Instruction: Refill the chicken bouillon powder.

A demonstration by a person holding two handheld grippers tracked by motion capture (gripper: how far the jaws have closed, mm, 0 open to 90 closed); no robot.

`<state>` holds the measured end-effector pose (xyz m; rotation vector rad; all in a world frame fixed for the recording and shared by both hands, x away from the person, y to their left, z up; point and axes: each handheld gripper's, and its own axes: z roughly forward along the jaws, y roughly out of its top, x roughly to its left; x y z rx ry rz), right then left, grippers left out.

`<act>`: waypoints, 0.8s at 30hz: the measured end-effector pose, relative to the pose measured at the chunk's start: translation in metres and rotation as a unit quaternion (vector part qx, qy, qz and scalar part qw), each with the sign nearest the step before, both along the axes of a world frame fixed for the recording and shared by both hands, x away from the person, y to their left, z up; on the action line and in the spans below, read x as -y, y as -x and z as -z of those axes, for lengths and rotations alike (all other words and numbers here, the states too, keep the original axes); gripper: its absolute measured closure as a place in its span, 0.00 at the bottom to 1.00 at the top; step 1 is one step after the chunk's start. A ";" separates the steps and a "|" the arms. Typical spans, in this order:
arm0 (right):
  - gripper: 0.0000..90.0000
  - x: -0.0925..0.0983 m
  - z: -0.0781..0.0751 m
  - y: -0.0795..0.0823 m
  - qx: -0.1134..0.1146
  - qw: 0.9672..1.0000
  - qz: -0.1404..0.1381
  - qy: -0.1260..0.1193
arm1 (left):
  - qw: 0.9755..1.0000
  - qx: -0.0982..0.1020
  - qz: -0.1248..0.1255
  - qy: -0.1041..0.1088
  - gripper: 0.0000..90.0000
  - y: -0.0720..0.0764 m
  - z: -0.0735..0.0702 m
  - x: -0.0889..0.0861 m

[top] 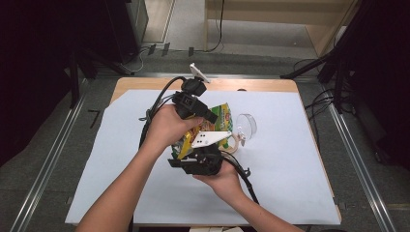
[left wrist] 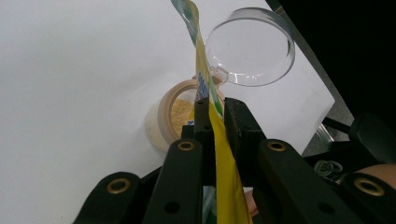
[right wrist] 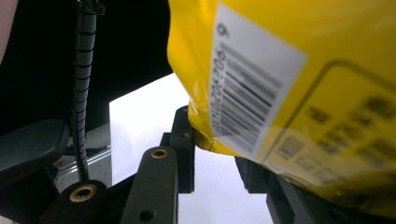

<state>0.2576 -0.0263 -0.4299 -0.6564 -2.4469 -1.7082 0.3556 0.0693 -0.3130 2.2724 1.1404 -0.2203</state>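
A yellow and green snack bag [top: 220,115] is held tilted above the white sheet between both grippers. My left gripper [top: 211,117] comes from the upper left and is shut on the bag's thin edge [left wrist: 219,144], which runs between its jaws [left wrist: 215,112]. My right gripper [top: 189,153] reaches up from below. The bag's yellow barcode end [right wrist: 280,70] sits between its jaws [right wrist: 215,149], and they appear shut on it. Under the bag stands a small jar [left wrist: 173,116] with a tan rim and pale crumbs inside. Its clear lid [left wrist: 250,46] is swung up.
A white sheet [top: 280,169] covers most of the wooden table [top: 261,85]. The jar [top: 233,143] and its lid [top: 246,125] stand right of centre. Cables trail from both grippers. Dark stands and floor rails flank the table.
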 end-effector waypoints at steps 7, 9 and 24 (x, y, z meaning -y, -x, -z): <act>0.80 0.000 0.002 -0.001 0.004 1.000 0.003 0.004 | 1.000 -0.003 0.000 0.002 0.93 -0.001 0.001 0.000; 0.80 0.000 0.002 -0.001 0.003 1.000 0.003 0.003 | 1.000 -0.004 -0.002 0.003 0.94 -0.001 0.002 -0.001; 0.80 0.000 0.001 -0.001 0.003 1.000 0.001 0.002 | 1.000 -0.007 -0.002 0.004 0.94 -0.002 0.002 -0.002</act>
